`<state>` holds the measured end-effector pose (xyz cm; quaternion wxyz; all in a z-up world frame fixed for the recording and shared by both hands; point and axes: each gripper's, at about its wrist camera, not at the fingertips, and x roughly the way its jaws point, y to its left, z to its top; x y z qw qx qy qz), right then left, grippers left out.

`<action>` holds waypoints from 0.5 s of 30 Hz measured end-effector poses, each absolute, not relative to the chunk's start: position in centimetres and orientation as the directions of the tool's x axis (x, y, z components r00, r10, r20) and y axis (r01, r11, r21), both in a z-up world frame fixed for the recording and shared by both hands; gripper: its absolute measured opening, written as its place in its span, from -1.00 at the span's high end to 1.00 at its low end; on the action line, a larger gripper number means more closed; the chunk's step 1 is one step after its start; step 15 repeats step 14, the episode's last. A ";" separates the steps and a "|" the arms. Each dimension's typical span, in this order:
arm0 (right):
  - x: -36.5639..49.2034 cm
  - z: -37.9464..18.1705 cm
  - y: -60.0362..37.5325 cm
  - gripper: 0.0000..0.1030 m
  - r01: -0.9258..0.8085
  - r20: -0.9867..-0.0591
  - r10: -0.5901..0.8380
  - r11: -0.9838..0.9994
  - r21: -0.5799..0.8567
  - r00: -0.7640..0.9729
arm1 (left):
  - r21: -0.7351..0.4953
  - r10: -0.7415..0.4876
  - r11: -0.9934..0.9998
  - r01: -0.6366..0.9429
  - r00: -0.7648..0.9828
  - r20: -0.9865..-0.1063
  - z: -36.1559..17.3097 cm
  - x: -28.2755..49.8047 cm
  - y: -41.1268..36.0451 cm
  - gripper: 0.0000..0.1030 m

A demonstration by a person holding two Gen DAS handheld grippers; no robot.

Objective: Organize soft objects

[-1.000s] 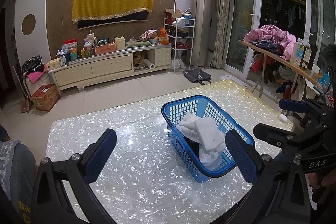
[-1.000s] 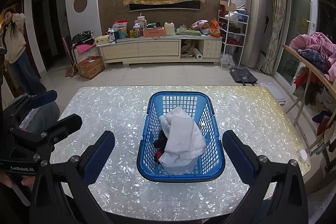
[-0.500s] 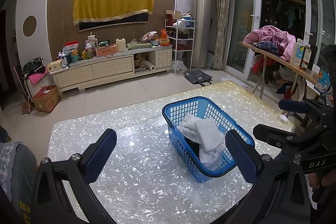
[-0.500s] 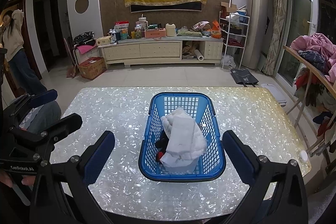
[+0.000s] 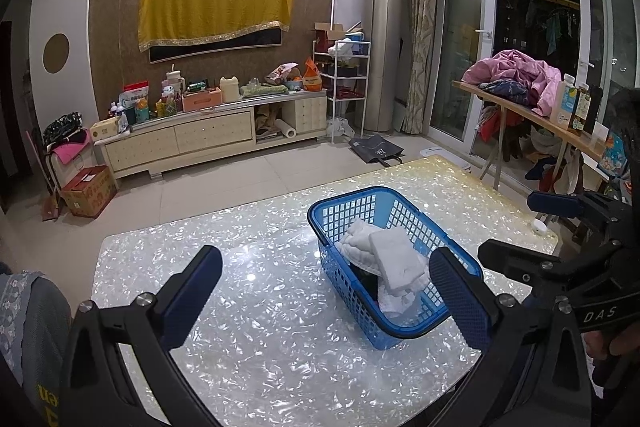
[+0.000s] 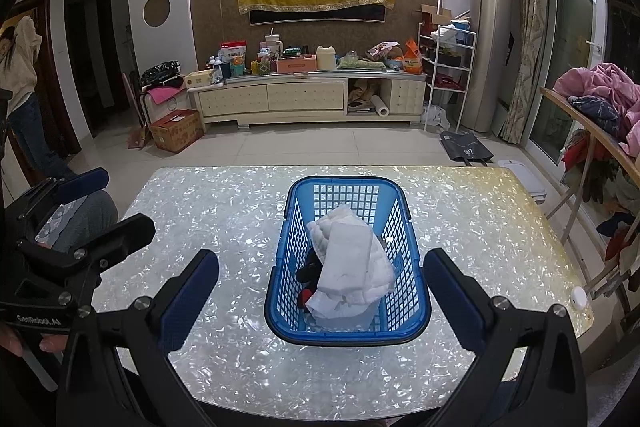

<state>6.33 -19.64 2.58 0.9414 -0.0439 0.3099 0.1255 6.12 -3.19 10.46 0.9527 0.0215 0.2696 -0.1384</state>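
A blue plastic basket (image 6: 402,211) stands on the shiny pearl-patterned table (image 6: 224,203). White folded towels (image 6: 348,259) lie piled in it over some dark and red cloth (image 6: 306,269). My right gripper (image 6: 320,291) is open and empty, held above the table's near edge with the basket's near end between its fingers. My left gripper (image 5: 324,287) is open and empty, to the left of the basket (image 5: 332,223), where the towels (image 5: 394,253) also show. Each gripper shows in the other's view.
A small white round object (image 6: 578,294) lies near the table's right edge. A wooden side table with piled pink clothes (image 5: 516,75) stands to the right. A grey cloth-covered chair back (image 6: 80,223) sits at the table's left side. A person (image 6: 20,83) stands at a far doorway.
Both views have drifted slightly, with the basket a little higher in frame. Both grippers stay open and nothing in the basket has moved.
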 end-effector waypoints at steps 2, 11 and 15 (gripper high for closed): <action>6.3 2.6 -19.7 -0.99 -0.265 -0.593 0.211 0.964 -0.004 0.777 | -0.036 -0.254 0.961 0.275 0.817 -0.518 10.5 6.0 -3.2 -1.00; 6.2 2.7 -19.7 -0.99 -0.263 -0.591 0.213 0.965 0.001 0.778 | -0.016 -0.257 0.957 0.288 0.826 -0.502 11.0 5.5 -3.7 -1.00; 6.1 2.7 -19.7 -0.99 -0.260 -0.592 0.210 0.966 0.002 0.778 | -0.019 -0.259 0.957 0.289 0.825 -0.503 11.0 5.5 -3.8 -1.00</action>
